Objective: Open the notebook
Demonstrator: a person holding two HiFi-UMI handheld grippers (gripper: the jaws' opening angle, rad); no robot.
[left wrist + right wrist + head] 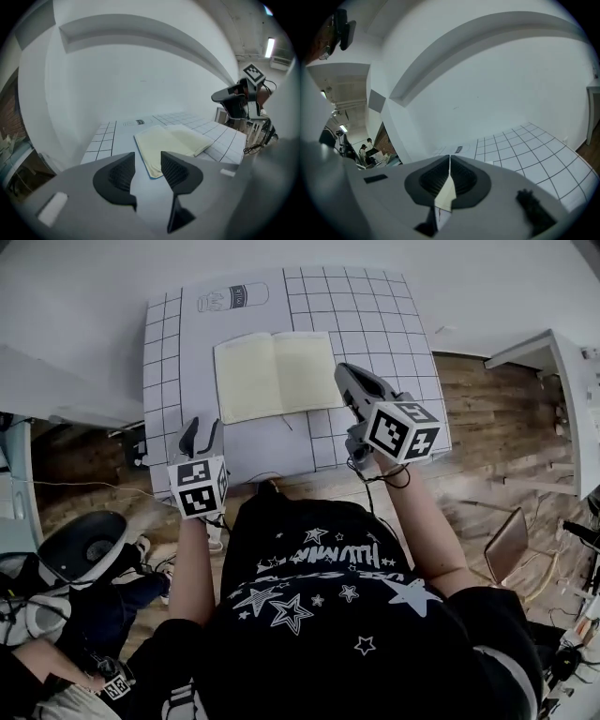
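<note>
Notebook [278, 376] open, beside right gripper [343, 375]

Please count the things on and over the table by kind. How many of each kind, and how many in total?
Notebook: 1
Grippers: 2, the left gripper and the right gripper
Grid mat: 1
Total: 4

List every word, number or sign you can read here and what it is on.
Nothing can be quoted.
On the mat, the can drawing: label too small to read.
On the shirt: white lettering among stars, too warped to read.
Pages of the notebook: blank.
</note>
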